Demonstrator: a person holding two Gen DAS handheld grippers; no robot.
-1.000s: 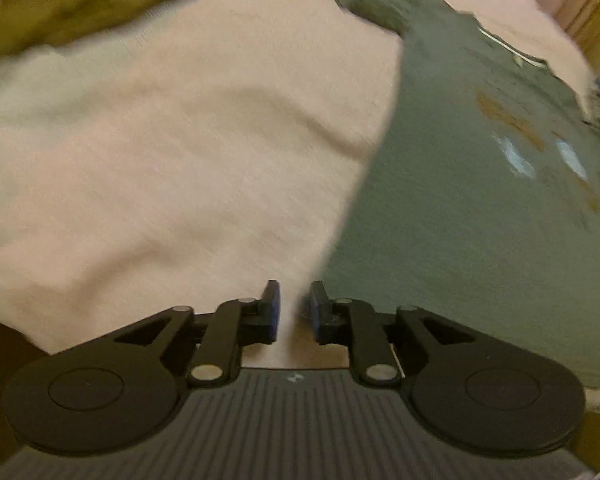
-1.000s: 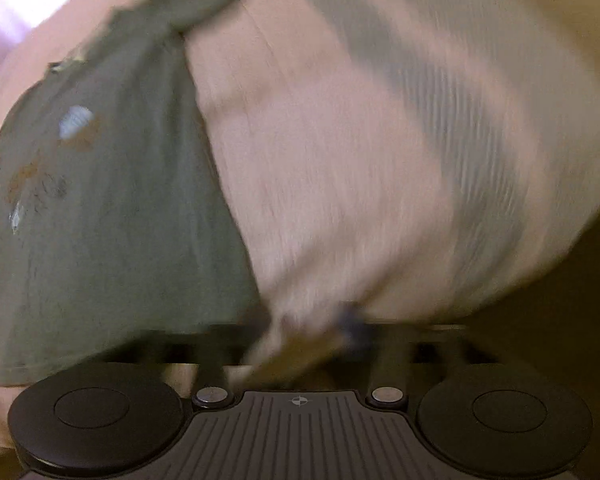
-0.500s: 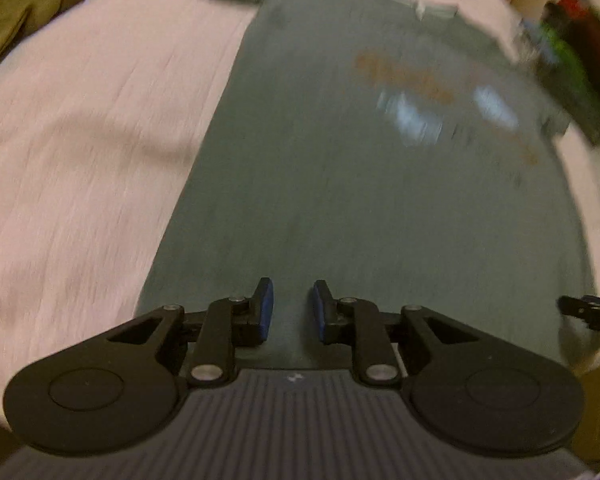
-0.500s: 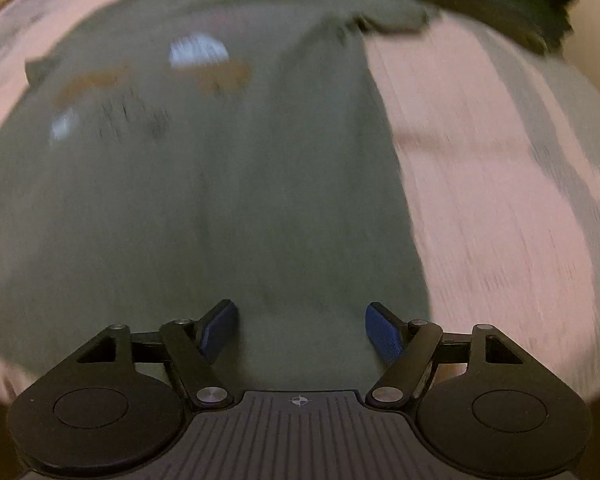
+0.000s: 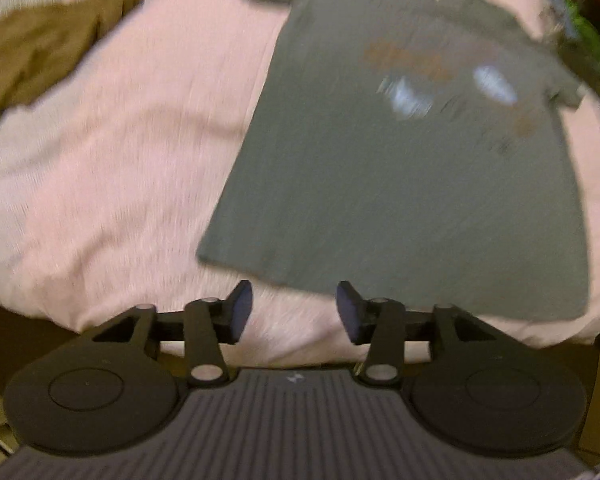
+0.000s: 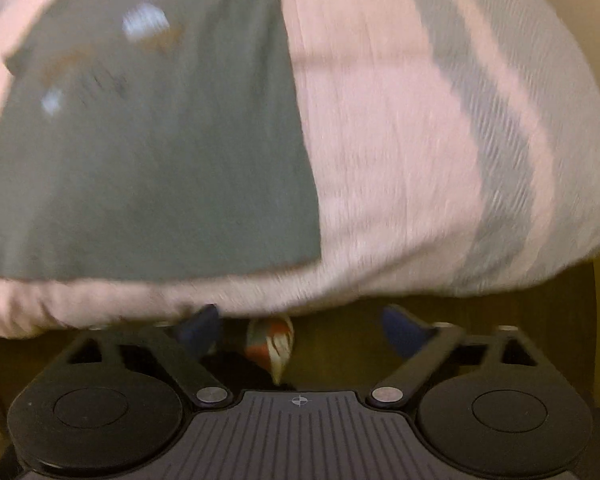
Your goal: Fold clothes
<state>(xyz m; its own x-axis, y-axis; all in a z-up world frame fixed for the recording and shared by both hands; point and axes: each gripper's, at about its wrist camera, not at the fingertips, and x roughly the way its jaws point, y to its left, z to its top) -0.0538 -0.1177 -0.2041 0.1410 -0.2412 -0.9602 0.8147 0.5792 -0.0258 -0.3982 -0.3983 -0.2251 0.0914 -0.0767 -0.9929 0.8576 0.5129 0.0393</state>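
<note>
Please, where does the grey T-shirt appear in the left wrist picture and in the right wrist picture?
Left wrist: T-shirt lies flat at centre-right, collar at top, hem near the fingers.
Right wrist: T-shirt fills the left half, hem toward the bottom.
Shared landmark: the light blue patch of its print, and the pink cover under it.

A T-shirt (image 5: 400,184) is lying spread flat on a bedspread (image 5: 120,168), its collar pointing away and its hem nearest the bed's front edge. Another garment (image 5: 48,52) is lying on the bedspread well to the shirt's left, toward the far side. A heap of clothes (image 5: 588,28) is sitting beyond the shirt's right sleeve. The left gripper (image 5: 294,312) is hovering before the hem, jaws spread, and the right gripper (image 6: 300,330) is hanging below the bed's edge, jaws wide.
</note>
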